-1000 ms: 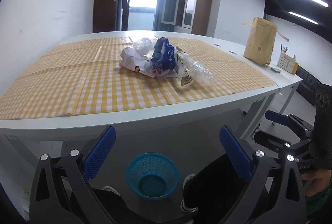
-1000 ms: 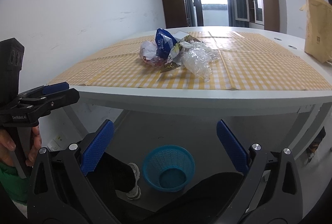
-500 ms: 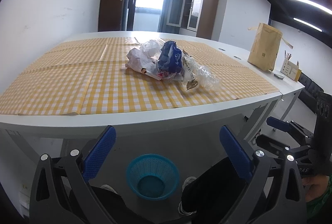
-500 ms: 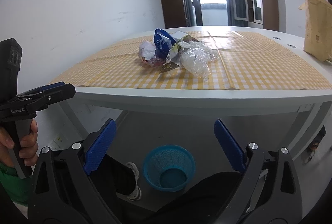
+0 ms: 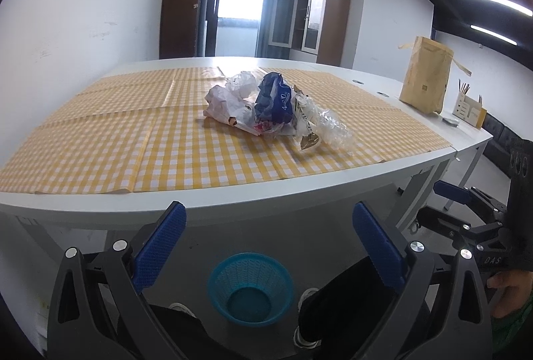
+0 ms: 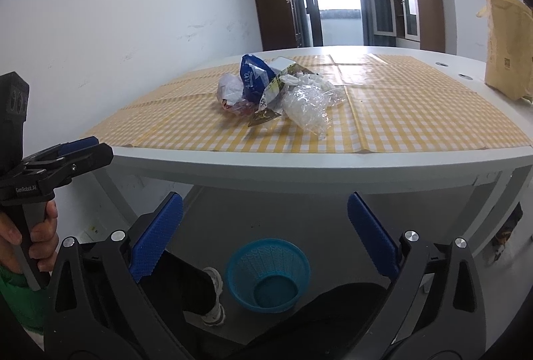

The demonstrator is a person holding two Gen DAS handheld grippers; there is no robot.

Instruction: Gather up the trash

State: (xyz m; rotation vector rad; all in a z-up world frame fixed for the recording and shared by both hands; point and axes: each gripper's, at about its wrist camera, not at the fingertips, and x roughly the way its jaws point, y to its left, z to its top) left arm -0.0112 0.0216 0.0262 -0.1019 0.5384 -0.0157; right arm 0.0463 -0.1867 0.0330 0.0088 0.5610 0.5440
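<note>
Yellow-checked cloth [image 5: 140, 140] on the table carries the whole trash pile [image 5: 273, 108], untouched, mid-table: blue wrapper, white bags, clear plastic. Blue basket [image 5: 250, 288] on the floor below looks empty, so nothing is collected yet. Left gripper [image 5: 266, 246] & right gripper [image 6: 265, 235] both spread wide, holding nothing. Vs earlier frames: both cams sit a bit higher and closer to the table edge; pile unmoved.

Both wrist cameras sit low, below the table [image 5: 233, 203] edge, looking up across its top. The left view faces it from the left, the right view from the right. Both share the trash pile [image 5: 273, 106] mid-frame and the basket [image 6: 268, 275] at bottom centre.
</note>
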